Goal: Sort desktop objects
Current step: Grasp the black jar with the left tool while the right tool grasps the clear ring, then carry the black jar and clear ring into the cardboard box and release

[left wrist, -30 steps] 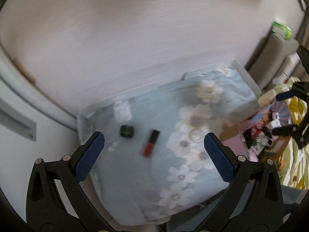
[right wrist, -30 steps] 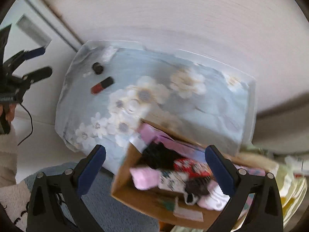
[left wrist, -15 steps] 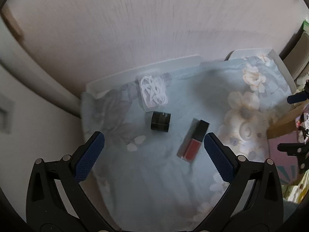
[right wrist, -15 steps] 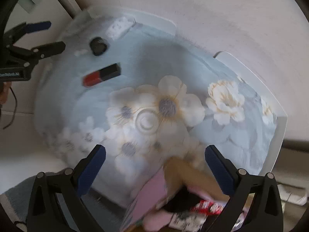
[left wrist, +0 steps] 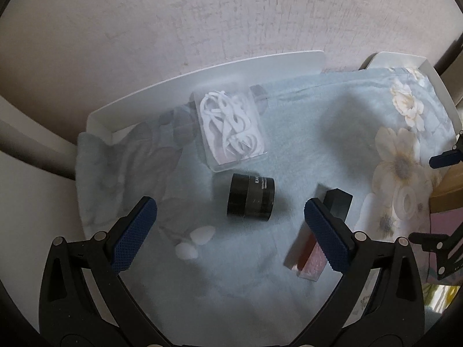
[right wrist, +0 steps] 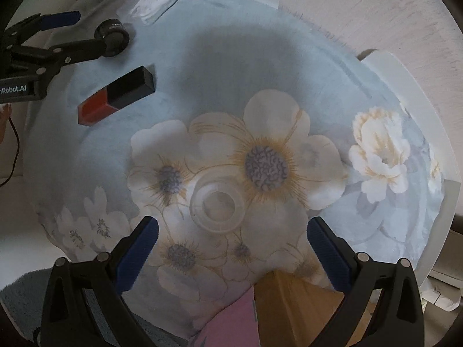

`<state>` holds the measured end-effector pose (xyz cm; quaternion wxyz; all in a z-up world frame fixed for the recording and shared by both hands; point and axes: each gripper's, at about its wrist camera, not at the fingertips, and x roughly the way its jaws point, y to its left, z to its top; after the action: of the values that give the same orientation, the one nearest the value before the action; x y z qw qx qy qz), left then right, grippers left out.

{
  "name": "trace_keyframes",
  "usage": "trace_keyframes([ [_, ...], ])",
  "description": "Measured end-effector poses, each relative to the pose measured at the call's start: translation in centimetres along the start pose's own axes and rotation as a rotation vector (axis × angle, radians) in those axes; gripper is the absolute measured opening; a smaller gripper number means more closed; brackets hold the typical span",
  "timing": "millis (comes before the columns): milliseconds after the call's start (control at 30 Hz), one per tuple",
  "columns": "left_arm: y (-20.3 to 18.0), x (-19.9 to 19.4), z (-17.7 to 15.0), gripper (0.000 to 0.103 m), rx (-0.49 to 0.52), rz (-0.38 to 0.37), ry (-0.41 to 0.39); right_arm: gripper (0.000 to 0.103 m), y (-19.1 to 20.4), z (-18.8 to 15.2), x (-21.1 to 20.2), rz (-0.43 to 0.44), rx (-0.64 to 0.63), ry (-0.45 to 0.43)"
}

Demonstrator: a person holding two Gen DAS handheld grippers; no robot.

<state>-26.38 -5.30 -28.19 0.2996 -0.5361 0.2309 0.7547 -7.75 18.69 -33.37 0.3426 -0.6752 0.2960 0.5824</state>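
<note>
A black round jar [left wrist: 251,199] lies on its side on the blue floral cloth [left wrist: 301,133], between the fingers of my open left gripper [left wrist: 231,235]. A red and black lipstick [left wrist: 319,238] lies partly behind its right finger. A clear packet of white cord [left wrist: 230,128] lies beyond the jar. My open right gripper [right wrist: 231,256] hovers just before a clear tape roll [right wrist: 218,206] on the cloth. The jar [right wrist: 113,37], lipstick [right wrist: 115,98] and packet [right wrist: 157,0] show at upper left in the right wrist view, with the left gripper [right wrist: 58,36] around the jar.
The cloth covers white trays [left wrist: 202,72] against a pale wall. A brown cardboard box [right wrist: 298,306] with a pink item [right wrist: 231,321] sits at the near edge under my right gripper. A grey mat [right wrist: 20,292] lies at lower left.
Both grippers have moved down and closer to the cloth. The left one now frames the jar; the right one has passed over the box to the tape roll.
</note>
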Motion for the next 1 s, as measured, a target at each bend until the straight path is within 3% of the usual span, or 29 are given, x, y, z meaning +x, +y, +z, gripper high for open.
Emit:
trace_keyframes([
  [167, -0.2, 0.5, 0.0, 0.093, 0.009, -0.007, -0.008, 0.095, 0.0, 0.4, 0.2, 0.008, 0.001, 0.011],
  [300, -0.2, 1.0, 0.1, 0.067, -0.003, -0.051, 0.015, 0.084, 0.1, 0.7, 0.5, 0.003, -0.001, 0.03],
  [400, -0.5, 1.6, -0.1, 0.048, -0.002, -0.054, 0.046, 0.064, 0.2, 0.6, 1.0, 0.016, -0.001, 0.045],
  [533, -0.6, 1.8, -0.6, 0.032, -0.011, -0.077, 0.067, 0.06, 0.5, 0.5, 1.1, -0.001, -0.011, 0.046],
  [733, -0.9, 1.0, -1.2, 0.029, -0.017, -0.094, 0.054, 0.04, -0.4, 0.5, 0.5, 0.014, 0.022, 0.037],
  [1000, -1.8, -1.5, -1.8, 0.029, -0.01, -0.087, 0.024, 0.04, -0.8, 0.1, -0.2, 0.03, 0.022, 0.025],
])
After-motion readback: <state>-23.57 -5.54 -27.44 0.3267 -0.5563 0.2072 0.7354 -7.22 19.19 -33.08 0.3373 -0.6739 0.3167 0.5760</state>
